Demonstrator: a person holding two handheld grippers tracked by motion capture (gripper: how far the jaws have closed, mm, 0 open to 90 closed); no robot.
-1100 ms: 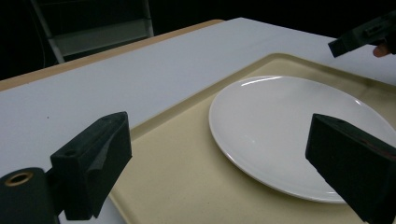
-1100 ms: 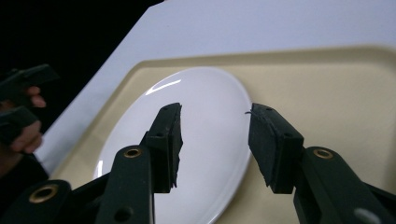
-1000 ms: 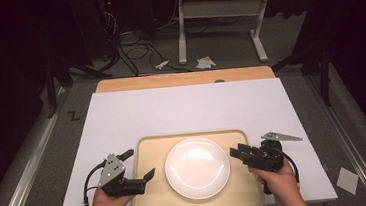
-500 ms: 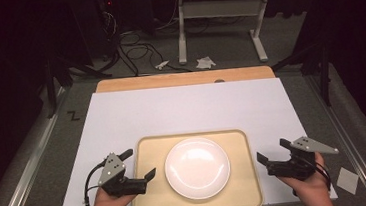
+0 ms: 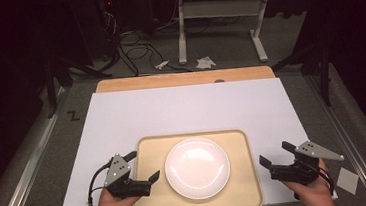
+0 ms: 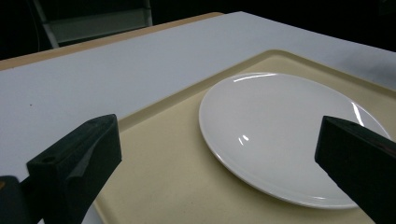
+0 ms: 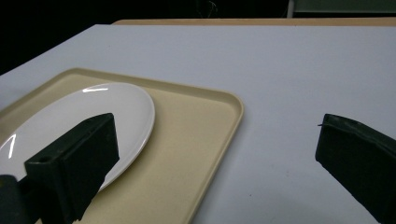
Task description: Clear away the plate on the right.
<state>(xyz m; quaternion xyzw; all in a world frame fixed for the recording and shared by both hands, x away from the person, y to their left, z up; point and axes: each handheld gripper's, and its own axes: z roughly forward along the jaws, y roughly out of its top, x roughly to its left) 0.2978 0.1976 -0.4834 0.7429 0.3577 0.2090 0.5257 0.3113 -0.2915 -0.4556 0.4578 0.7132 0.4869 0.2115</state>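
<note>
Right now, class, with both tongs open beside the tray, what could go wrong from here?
1. The left tongs sit over the tray edge; closing might nudge the tray.
2. The plate lies loose, glossy and shallow; it may slide if the tray tilts.
3. The right tongs, apart from the tray, could bump its rim when approaching.

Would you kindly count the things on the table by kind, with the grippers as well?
Plate: 1
Tray: 1
Grippers: 2, left gripper and right gripper, both open
Total: 4
</note>
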